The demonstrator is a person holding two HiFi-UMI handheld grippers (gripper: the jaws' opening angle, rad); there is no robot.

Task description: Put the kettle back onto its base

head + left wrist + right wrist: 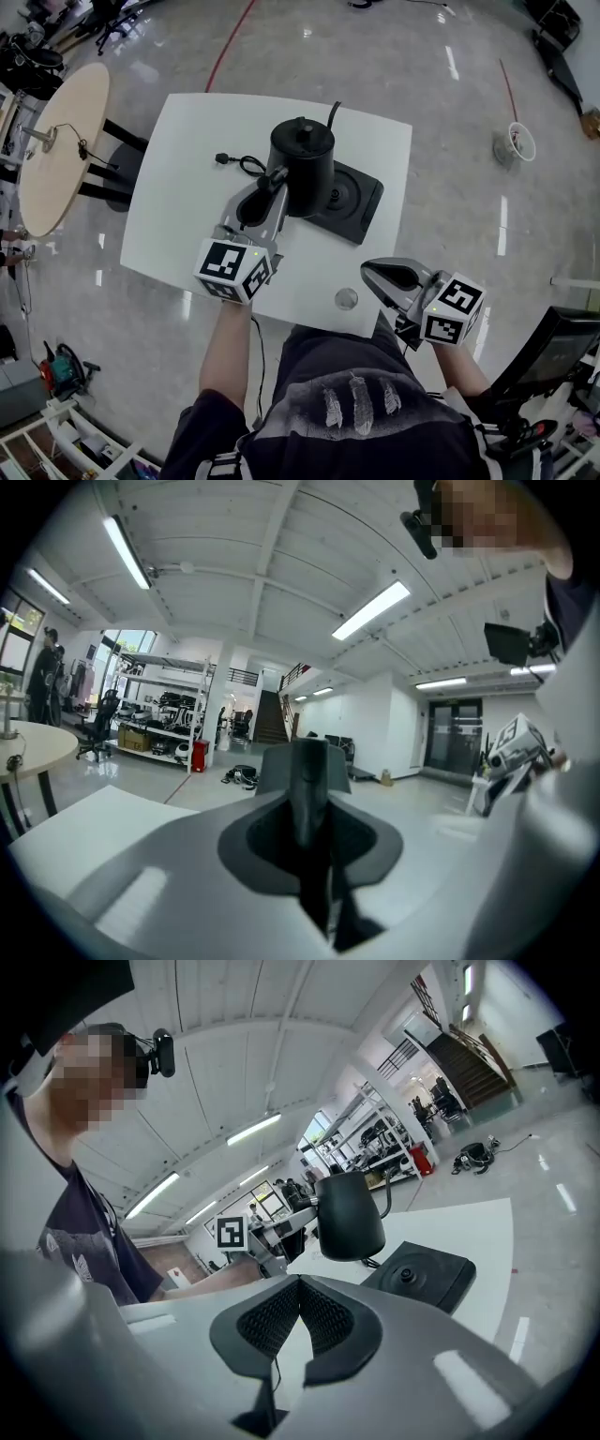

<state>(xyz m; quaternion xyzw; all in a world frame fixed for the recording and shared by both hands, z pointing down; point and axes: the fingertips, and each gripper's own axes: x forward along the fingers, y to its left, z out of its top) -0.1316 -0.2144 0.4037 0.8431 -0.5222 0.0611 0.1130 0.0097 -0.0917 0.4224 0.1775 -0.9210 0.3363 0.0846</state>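
Pressing ribbed black pads (277, 1322) together on nothing at right gripper (373, 272), off table (183, 197) front edge. Pinching slim dark handle (307, 794) in left gripper (273, 177), shown only by left gripper view. Holding smooth round black kettle (349, 1215) raised, unseated, beside flat square base (419, 1280), clear only from right gripper view. Beyond, thin black cord (246, 166).

Matte black cylindrical kettle (302, 164): black all over, lid and knob included.
Flat square kettle base (356, 204): black.
Rectangular tabletop (178, 197): plain white.
Thin power cord (242, 165): black.
Left gripper (275, 180), right gripper (367, 271): grey shells, black pads; cubes carry black-on-white square markers.
Round side table (58, 141): pale wood.
Polished floor (422, 56): mottled grey.
Floor cable (230, 42): red.
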